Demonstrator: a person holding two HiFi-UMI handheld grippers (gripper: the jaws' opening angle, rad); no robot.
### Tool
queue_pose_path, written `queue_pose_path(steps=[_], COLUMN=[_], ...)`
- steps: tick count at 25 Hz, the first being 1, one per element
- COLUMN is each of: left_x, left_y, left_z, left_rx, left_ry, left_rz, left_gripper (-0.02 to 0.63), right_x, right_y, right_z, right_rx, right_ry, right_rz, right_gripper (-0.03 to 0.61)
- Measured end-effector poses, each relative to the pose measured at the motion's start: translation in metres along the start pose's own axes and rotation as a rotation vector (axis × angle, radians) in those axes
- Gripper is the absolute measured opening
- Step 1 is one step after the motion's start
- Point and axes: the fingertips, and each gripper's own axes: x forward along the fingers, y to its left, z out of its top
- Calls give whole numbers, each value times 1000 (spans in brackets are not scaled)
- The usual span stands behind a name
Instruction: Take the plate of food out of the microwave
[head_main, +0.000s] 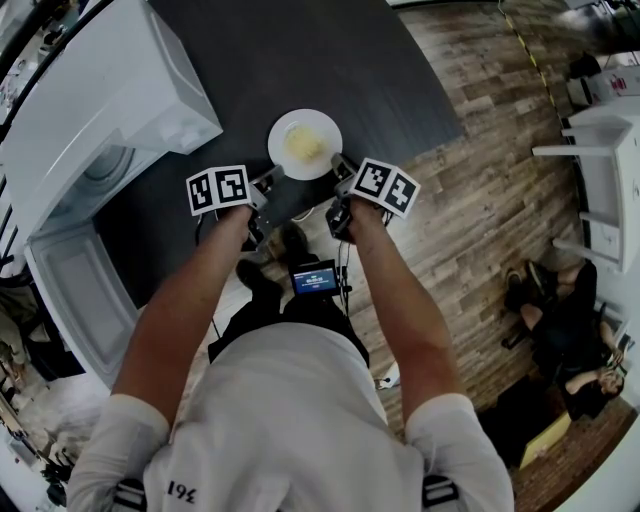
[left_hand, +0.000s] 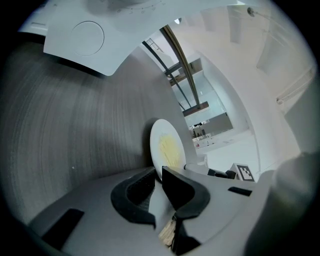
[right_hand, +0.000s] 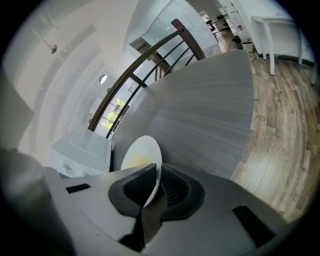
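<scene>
Head view shows the left gripper (head_main: 268, 185) and right gripper (head_main: 342, 172), jaws nearly closed, each pinching the near rim of the white plate (head_main: 325, 128) of yellow food (head_main: 303, 146) between them, over the dark table (head_main: 300, 50), beside the open microwave (head_main: 110, 100).

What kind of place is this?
Probably a test hall or workshop, not a home kitchen: a microwave sits on a dark table over wood flooring, and a person sits on that floor nearby.

Microwave (head_main: 110, 90) cut off at the head view's left edge; yellow food (head_main: 304, 146) on the plate (head_main: 281, 129), kind unclear.
</scene>
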Motion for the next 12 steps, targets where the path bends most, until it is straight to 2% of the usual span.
queue_pose_path(steps=[12], left_x=[0], left_y=[-3], left_z=[-5], left_rx=[8], left_ry=[35], left_rz=[-25], left_gripper=[37], right_x=[1], right_y=[0], right_z=[6], right_rx=[19], right_ry=[-21], right_rz=[-11], right_gripper=[29])
